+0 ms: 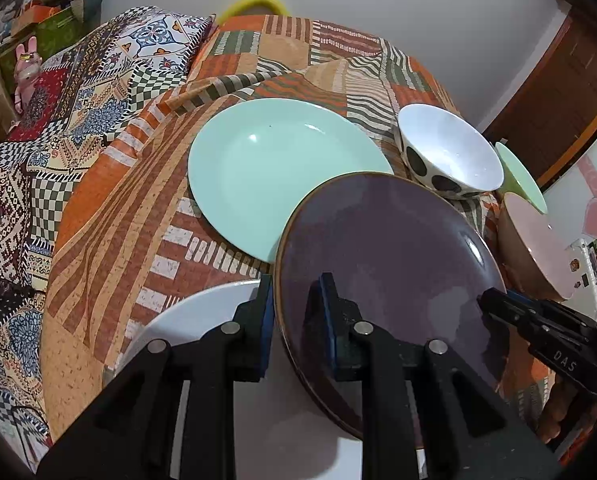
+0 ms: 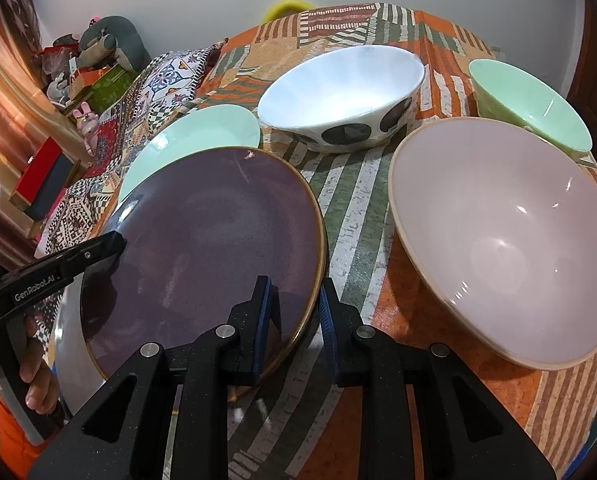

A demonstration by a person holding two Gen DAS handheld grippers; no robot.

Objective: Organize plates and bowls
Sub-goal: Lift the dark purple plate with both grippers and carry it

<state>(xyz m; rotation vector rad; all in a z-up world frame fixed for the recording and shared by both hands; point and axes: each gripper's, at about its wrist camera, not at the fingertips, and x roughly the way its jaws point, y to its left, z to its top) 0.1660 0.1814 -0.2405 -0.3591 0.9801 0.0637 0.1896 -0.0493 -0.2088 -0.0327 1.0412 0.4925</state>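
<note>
A dark purple plate is held tilted above a white plate. My left gripper is shut on the purple plate's left rim. My right gripper is shut on its right rim. A mint green plate lies flat behind. A white bowl with black dots, a pink bowl and a mint green bowl stand to the right.
The striped orange tablecloth covers the table. A patterned quilt lies at the left. A yellow ring shows behind the far edge. The wall is close behind.
</note>
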